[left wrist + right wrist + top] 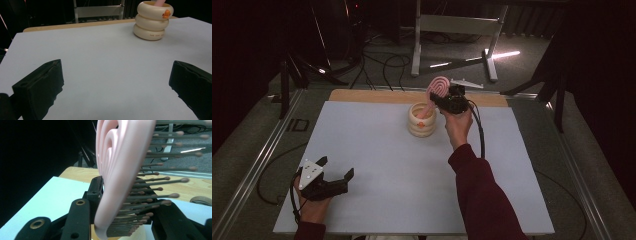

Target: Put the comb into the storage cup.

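A pink hairbrush (439, 86) stands tilted with its handle down inside a cream ringed cup (422, 120) at the far middle of the table. My right gripper (448, 103) is shut on the brush head, just right of and above the cup. In the right gripper view the brush (117, 170) sits between the black jaws of the right gripper (130, 205), bristles facing right, with the cup (138, 233) below. My left gripper (337, 167) rests open at the near left with nothing in it. The left gripper view shows that gripper (116, 82) over bare table and the cup (152, 21) far off.
A pale mat (377, 165) covers the table, with a wooden strip (372, 96) along its far edge. Beyond it stand a metal frame (452, 30) and loose cables (387, 65) on the floor. An orange mark (166, 13) sits on the cup's top ring.
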`<state>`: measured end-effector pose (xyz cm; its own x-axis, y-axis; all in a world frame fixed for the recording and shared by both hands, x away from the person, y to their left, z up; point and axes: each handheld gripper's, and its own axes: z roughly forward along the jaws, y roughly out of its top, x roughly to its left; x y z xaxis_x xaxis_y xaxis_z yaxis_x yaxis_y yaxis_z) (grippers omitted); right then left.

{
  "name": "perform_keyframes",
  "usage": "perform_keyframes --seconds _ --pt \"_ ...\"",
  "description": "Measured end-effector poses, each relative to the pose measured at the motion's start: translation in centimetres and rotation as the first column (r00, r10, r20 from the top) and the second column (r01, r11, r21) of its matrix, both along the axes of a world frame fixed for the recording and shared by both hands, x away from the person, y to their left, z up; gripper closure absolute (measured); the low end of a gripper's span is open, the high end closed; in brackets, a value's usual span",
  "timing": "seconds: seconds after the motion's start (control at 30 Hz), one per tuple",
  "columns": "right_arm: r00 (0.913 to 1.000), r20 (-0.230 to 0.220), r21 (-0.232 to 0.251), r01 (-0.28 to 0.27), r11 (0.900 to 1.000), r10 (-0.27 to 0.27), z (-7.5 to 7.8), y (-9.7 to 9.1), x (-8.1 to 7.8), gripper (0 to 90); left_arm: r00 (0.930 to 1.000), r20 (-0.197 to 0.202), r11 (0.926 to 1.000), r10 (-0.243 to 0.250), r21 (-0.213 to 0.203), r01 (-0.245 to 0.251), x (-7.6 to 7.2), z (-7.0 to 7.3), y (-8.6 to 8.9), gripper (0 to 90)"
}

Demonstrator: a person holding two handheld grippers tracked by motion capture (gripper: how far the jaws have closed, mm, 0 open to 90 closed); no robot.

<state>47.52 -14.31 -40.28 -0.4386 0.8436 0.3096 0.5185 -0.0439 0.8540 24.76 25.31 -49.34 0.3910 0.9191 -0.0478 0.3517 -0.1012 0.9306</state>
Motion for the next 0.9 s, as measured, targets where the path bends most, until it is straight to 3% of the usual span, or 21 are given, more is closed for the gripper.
perform_keyframes --seconds 0.9 --pt "0.9996 -0.027 -0.002 0.007 1.0000 -0.007 -1.1 0.5 0.2 63.8 1.0000 -0.003 1.0000 -0.003 0.000 0.003 0.0 -0.1 0.0 0.1"
